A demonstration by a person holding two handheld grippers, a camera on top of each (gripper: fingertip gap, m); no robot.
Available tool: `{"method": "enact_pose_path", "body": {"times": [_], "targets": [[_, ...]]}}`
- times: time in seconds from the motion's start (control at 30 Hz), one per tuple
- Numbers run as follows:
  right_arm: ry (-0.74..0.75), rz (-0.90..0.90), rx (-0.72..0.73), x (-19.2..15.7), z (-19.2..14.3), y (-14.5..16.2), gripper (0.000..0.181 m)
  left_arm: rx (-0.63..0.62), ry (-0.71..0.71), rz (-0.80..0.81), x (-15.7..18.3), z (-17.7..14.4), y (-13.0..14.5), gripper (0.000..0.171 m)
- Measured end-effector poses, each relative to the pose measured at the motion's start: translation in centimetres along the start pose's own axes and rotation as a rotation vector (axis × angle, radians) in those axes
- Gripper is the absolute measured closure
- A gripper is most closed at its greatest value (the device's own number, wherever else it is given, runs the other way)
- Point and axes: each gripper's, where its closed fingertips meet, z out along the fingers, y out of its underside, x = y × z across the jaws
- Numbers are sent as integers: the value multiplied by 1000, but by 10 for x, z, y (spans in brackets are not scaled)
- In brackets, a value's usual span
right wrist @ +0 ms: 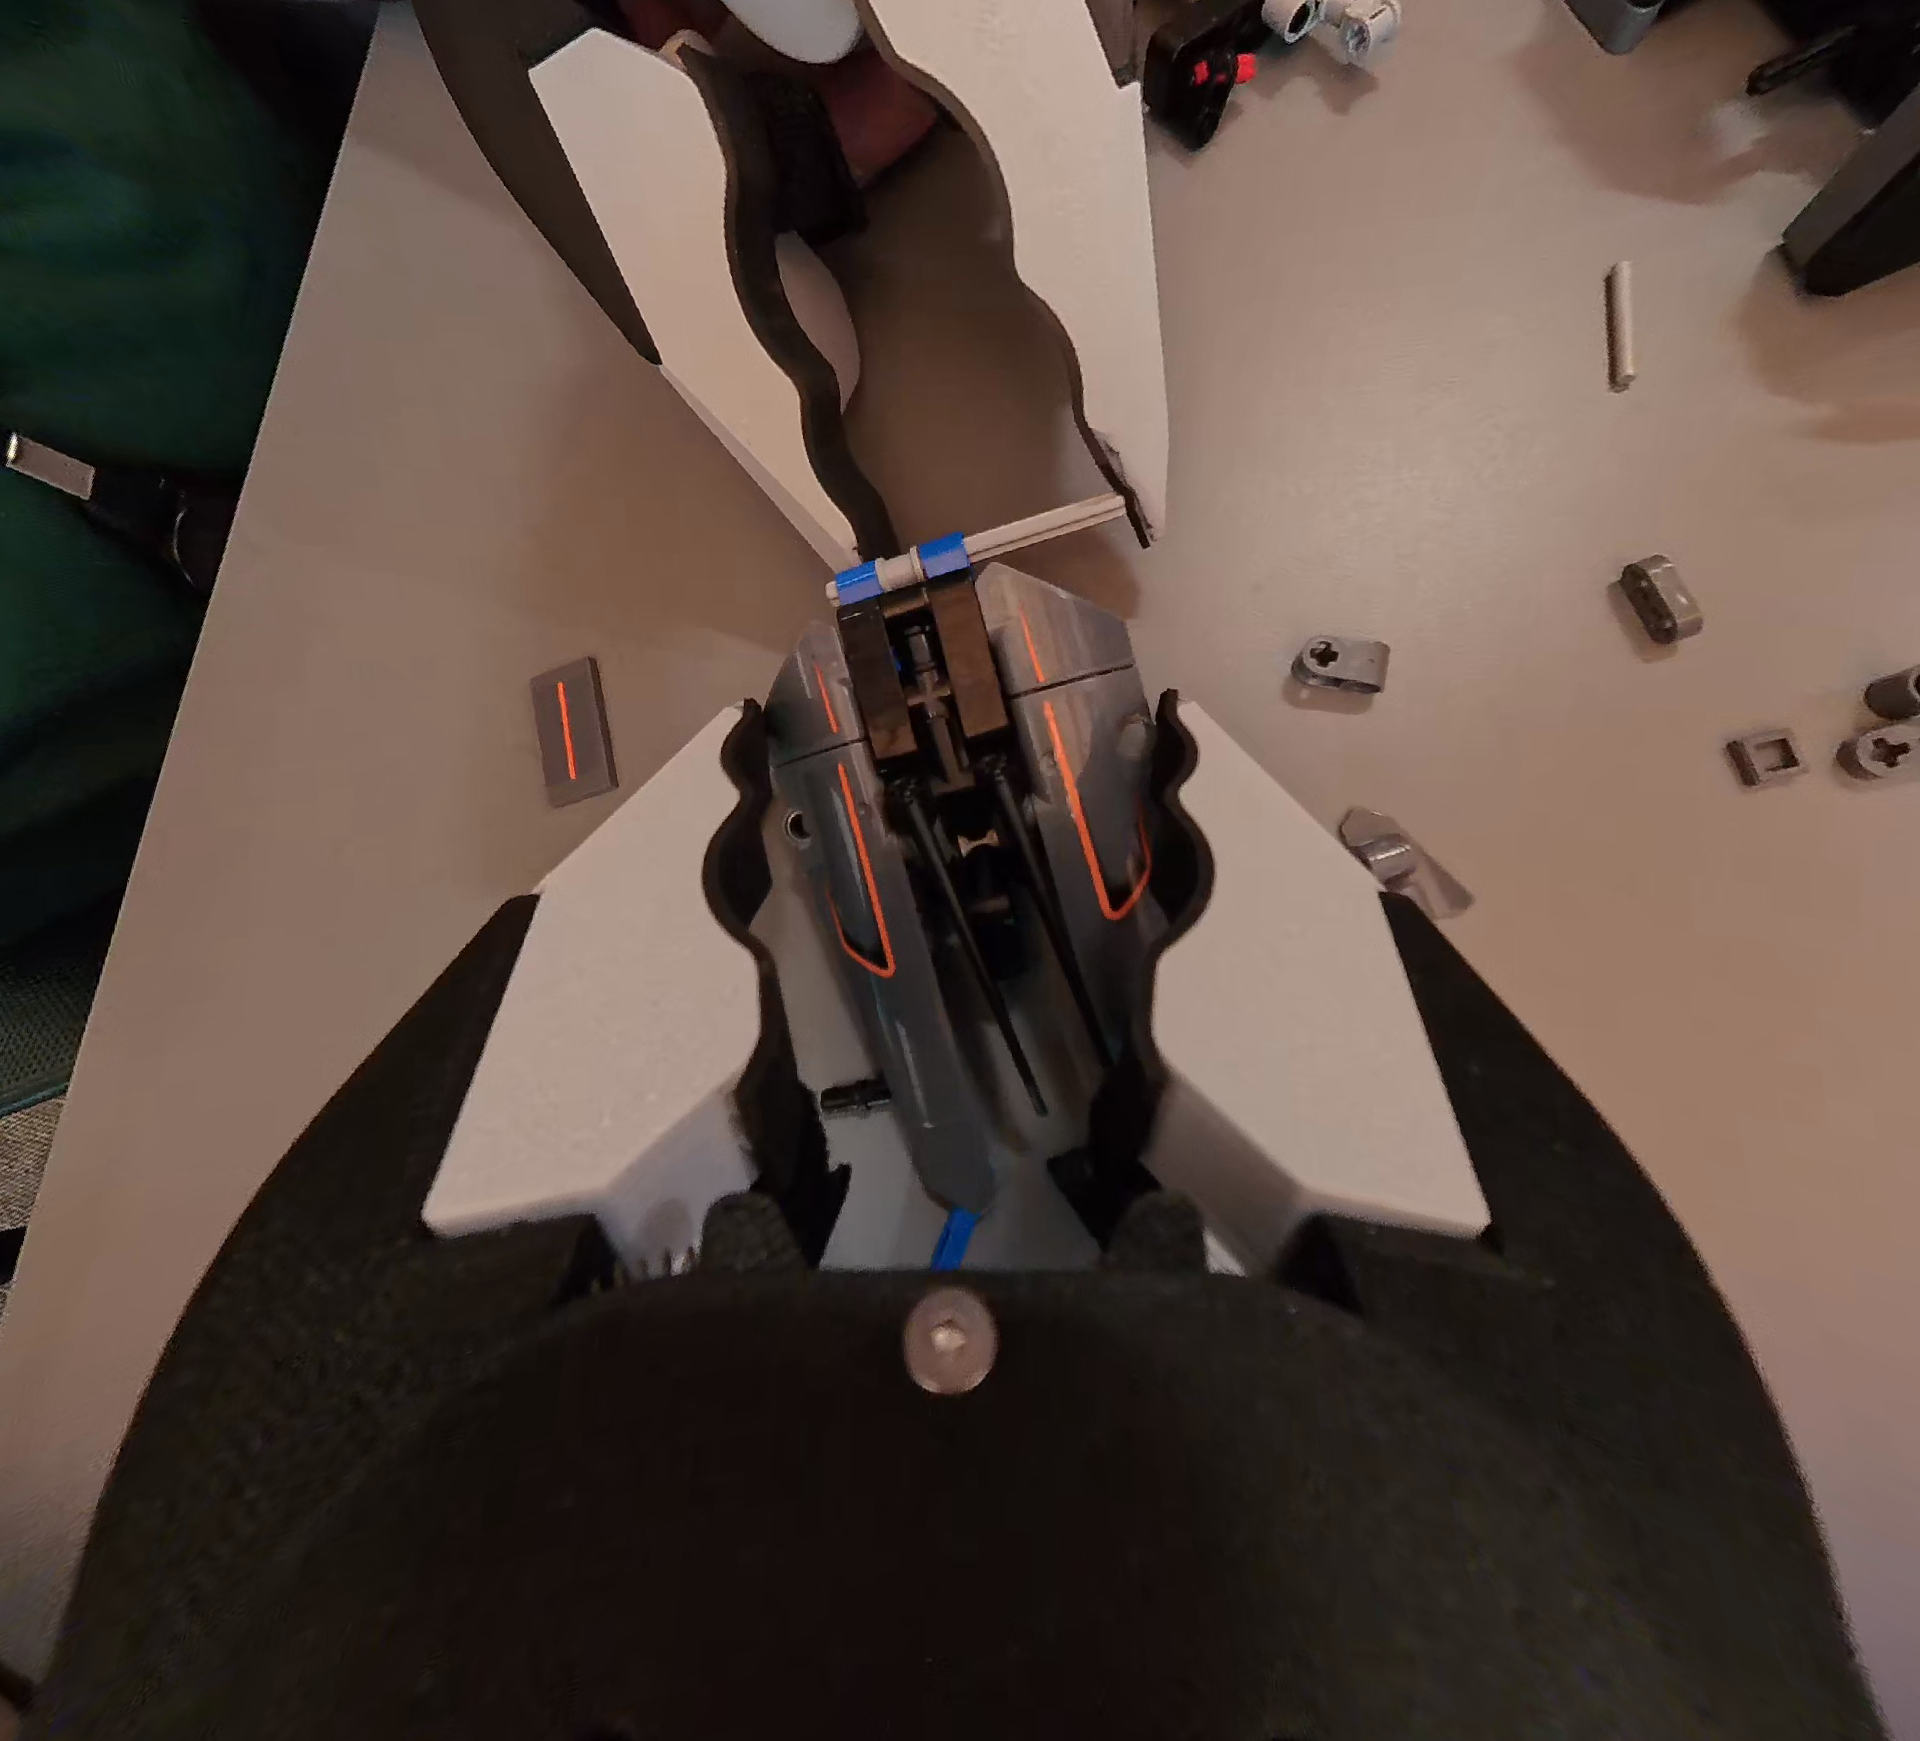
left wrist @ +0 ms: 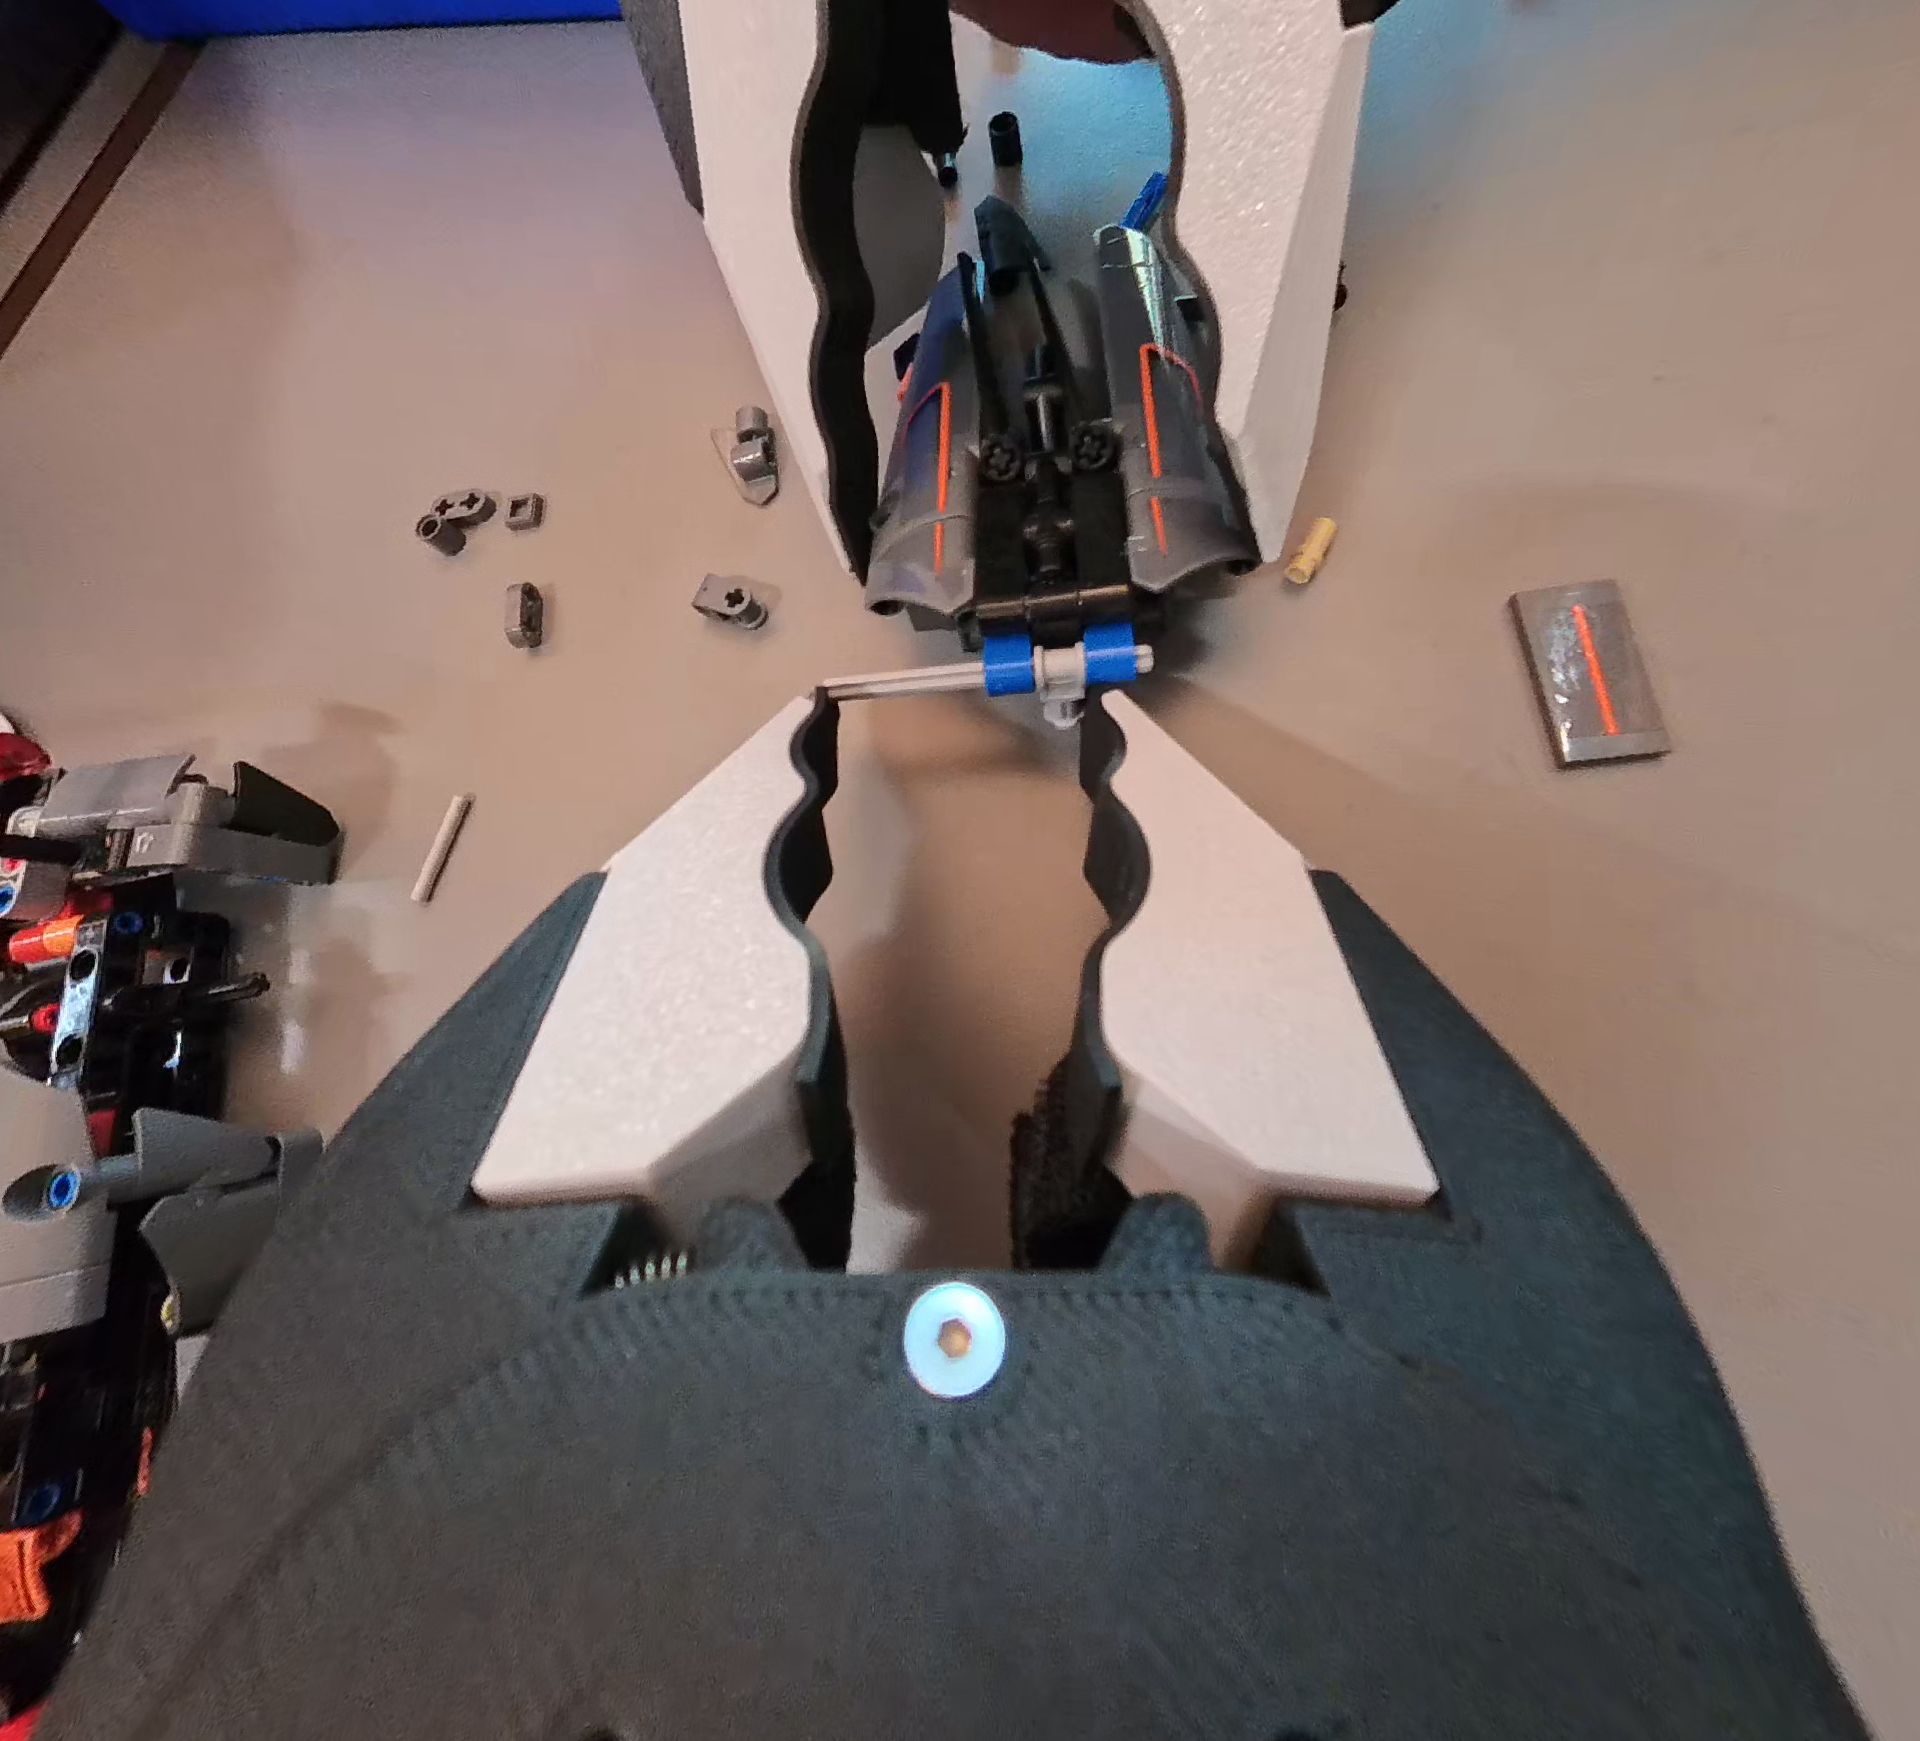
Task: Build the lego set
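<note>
We've got the right hand-held gripper (right wrist: 956,704) clamped on the grey-orange lego assembly (right wrist: 966,818). Left hand-held gripper (left wrist: 956,704) spread apart, its fingertip touching the assembly's grey axle (left wrist: 904,679), above the surface (left wrist: 1558,964).

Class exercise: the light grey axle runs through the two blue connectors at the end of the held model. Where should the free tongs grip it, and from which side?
Grip the bare length of the light grey axle jutting sideways past the blue connectors; it is the only exposed stretch. Close the left tongs across the thin rod from the open end facing the model, which the right tongs clamp.
</note>
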Motion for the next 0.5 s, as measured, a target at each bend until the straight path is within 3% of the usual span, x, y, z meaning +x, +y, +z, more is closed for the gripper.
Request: {"method": "enact_pose_path", "body": {"times": [0.5], "targets": [[-17, 9, 6, 0, 1, 0, 108, -4, 1, 7, 1, 1, 0, 129]]}}
